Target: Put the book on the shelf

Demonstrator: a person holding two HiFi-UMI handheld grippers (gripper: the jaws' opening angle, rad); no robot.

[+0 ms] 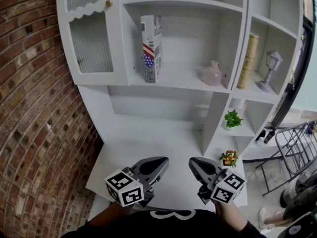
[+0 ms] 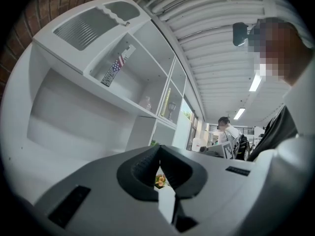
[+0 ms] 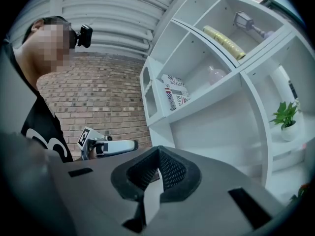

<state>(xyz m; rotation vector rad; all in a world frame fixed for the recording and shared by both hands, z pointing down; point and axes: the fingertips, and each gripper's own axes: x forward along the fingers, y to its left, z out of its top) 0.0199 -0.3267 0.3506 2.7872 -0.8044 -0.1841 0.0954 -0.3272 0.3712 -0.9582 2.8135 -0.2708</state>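
While both claws are held low over the white table (image 1: 143, 148), the book (image 1: 151, 48) is seen standing upright on the upper shelf (image 1: 183, 82), in the open compartment just right of the cabinet door (image 1: 91, 38) with ribbed glass. A stars-and-stripes pattern is shown on it. On the same shelf, well apart to the right, a pink vase (image 1: 213, 74) is set. In the next compartment to the right a tall yellowish volume (image 1: 247, 61) is leaned against the divider, with a small lantern (image 1: 271, 69) near it. Lower down, a potted green plant (image 1: 232, 119) and a small pot of orange flowers (image 1: 229, 157) are placed in the right-hand cubbies. The left claw (image 1: 159, 165) is closed, its jaws brought together with nothing between them. The right claw (image 1: 195, 165) is likewise closed and empty. The two claws are held side by side, near each other but apart, tips pointed towards the shelf unit. A brick wall (image 1: 29, 108) is seen at the left
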